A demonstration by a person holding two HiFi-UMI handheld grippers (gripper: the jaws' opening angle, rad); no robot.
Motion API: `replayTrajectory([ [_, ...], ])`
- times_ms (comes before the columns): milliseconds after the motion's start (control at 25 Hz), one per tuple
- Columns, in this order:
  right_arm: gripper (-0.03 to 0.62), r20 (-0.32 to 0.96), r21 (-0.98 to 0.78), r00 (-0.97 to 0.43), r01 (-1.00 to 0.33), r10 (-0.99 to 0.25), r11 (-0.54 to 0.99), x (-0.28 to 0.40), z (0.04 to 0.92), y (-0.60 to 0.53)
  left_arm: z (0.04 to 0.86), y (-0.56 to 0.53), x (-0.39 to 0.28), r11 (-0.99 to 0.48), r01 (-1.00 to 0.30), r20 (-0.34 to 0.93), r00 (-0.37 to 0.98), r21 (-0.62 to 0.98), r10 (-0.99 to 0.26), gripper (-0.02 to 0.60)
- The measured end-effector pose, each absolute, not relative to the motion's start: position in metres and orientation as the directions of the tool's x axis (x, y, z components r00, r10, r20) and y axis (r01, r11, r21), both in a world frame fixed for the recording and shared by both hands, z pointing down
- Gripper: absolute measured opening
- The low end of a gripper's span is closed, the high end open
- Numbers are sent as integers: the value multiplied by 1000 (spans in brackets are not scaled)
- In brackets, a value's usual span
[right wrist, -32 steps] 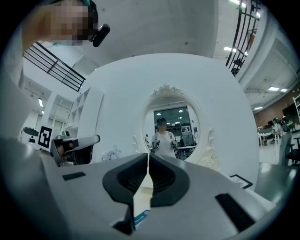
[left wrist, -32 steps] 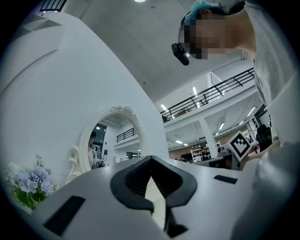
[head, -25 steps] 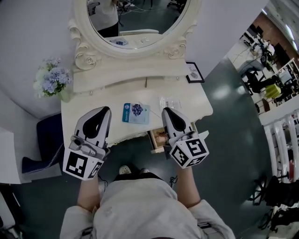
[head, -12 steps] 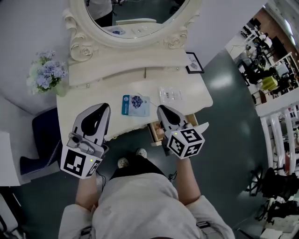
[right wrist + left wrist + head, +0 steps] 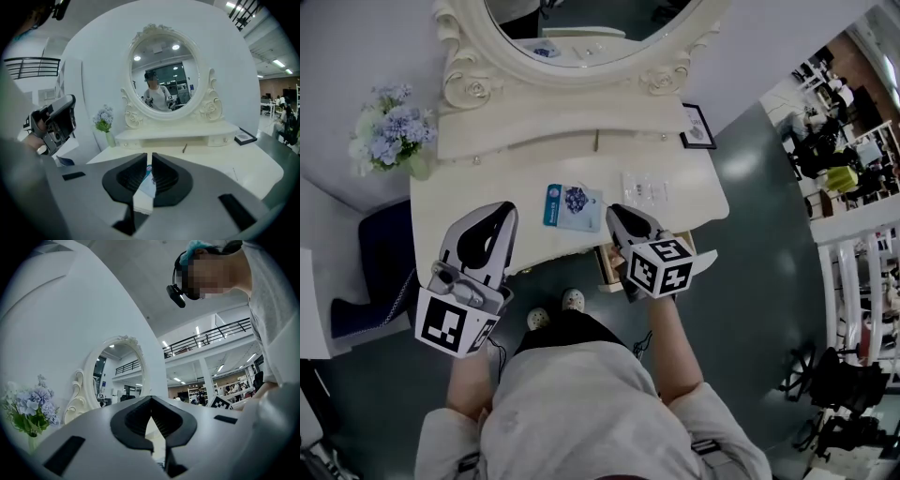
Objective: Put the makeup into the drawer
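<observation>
A blue makeup packet (image 5: 572, 206) lies flat on the white vanity table (image 5: 450, 202), just left of my right gripper (image 5: 612, 212). Through that gripper's narrow slit the packet (image 5: 148, 180) shows on the tabletop beyond. The right gripper (image 5: 149, 157) is shut with nothing in it and hangs over the table's front edge. A small drawer (image 5: 610, 269) stands pulled out below it, partly hidden by the gripper. A clear packet (image 5: 644, 187) lies further right. My left gripper (image 5: 502, 212) hovers at the table's front left, its tips (image 5: 151, 398) meeting, empty.
An oval mirror (image 5: 164, 70) rises behind a low shelf (image 5: 178, 131). A vase of blue flowers (image 5: 389, 131) stands at the back left, a small framed picture (image 5: 697, 127) at the back right. A thin dark stick (image 5: 185, 148) lies under the shelf. Dark floor surrounds the table.
My right gripper has sunk and tipped downward, drawing in toward the table's front edge above the drawer. The left gripper has barely shifted.
</observation>
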State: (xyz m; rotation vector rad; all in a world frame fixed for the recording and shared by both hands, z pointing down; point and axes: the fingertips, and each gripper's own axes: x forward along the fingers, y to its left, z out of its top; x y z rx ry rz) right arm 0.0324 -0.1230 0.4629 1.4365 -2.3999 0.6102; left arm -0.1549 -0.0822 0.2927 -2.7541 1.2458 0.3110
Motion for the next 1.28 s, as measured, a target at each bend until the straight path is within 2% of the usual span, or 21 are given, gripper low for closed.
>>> replayTrajectory([
  [440, 30, 595, -188, -507, -842, -623, 505, 23, 519, -153, 297, -105, -151, -605, -796, -212, 590, 9, -779, 14],
  [560, 104, 635, -201, -520, -826, -571, 527, 22, 538, -157, 301, -109, -150, -587, -809, -204, 572, 17, -795, 14],
  [800, 124, 697, -202, -520, -802, -493, 562, 19, 572, -166, 310, -117, -151, -551, -834, -173, 539, 25, -824, 14],
  [1280, 222, 828, -87, -407, -772, -385, 629, 21, 634, -179, 322, -123, -163, -480, -877, -125, 473, 28, -872, 14],
])
